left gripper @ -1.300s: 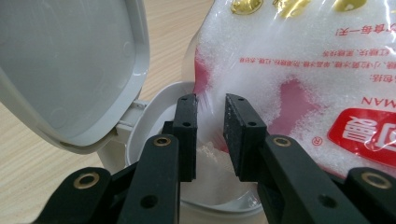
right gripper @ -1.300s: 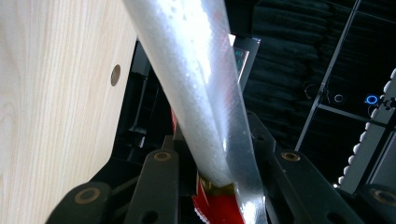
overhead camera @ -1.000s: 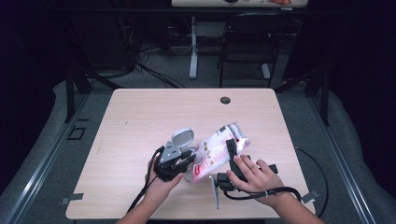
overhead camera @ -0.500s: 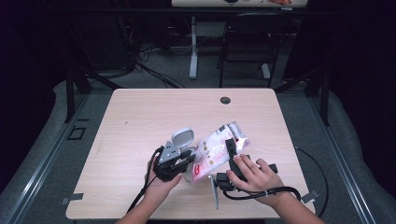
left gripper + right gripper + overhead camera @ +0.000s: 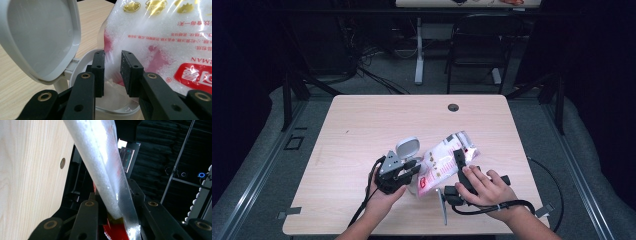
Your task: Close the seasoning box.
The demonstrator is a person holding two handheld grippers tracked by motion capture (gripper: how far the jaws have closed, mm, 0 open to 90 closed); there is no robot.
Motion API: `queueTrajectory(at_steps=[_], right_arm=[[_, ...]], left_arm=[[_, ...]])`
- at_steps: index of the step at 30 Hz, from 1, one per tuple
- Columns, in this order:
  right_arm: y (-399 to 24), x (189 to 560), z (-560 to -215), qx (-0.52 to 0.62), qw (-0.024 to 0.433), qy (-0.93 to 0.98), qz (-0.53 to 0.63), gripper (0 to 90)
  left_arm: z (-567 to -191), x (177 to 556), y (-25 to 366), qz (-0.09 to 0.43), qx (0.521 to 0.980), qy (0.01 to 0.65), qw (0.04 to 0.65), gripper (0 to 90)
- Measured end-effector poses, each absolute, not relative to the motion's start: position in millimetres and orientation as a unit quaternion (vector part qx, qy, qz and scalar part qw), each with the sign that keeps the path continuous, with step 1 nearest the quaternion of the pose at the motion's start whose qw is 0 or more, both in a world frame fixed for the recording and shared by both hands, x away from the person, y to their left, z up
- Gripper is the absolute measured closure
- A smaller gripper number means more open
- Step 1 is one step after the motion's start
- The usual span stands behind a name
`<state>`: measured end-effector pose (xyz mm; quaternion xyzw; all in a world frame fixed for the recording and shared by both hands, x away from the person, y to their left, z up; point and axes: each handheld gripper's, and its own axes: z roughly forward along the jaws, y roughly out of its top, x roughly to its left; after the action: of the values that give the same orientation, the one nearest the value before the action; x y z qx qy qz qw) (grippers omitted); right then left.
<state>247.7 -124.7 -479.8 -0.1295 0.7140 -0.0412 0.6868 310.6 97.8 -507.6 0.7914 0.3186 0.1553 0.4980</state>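
A clear bag of white granules with a red label (image 5: 444, 162) hangs tilted over the table, and my right gripper (image 5: 457, 154) is shut on its upper edge. In the right gripper view the bag (image 5: 100, 157) runs up between the jaws, which have just been closing further on it. A white container with its flip lid (image 5: 407, 147) open stands beside the bag. My left gripper (image 5: 112, 62) hovers over the container's rim (image 5: 82, 60), its pads a little apart. The bag's lower corner (image 5: 162, 37) hangs just behind and between them.
The light wooden table (image 5: 362, 125) has a round cable hole (image 5: 453, 107) near its far edge. Cables trail from both grippers off the near edge. A black chair (image 5: 477, 45) and a desk leg stand on the floor beyond the table.
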Motion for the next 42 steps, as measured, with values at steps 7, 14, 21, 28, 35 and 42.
queueTrajectory(at_steps=[7,14,21,28,35,42], right_arm=[[-123,247,-477,-0.132,0.683,0.717,-0.043,75.4],[-125,247,-474,-0.126,0.678,0.723,-0.038,75.9],[-126,245,-471,-0.130,0.677,0.723,-0.038,76.3],[-126,243,-469,-0.130,0.675,0.725,-0.033,76.7],[-126,240,-466,-0.127,0.676,0.726,-0.031,76.8],[-127,238,-464,-0.128,0.677,0.725,-0.028,77.1]], left_arm=[[-504,312,100,0.154,0.790,0.320,0.500,73.5],[-505,312,98,0.153,0.791,0.316,0.500,73.3],[-504,312,98,0.150,0.791,0.316,0.502,73.1],[-503,311,100,0.153,0.791,0.319,0.500,73.7],[-502,308,99,0.153,0.789,0.316,0.505,73.9],[-501,305,99,0.154,0.791,0.313,0.503,73.9]])
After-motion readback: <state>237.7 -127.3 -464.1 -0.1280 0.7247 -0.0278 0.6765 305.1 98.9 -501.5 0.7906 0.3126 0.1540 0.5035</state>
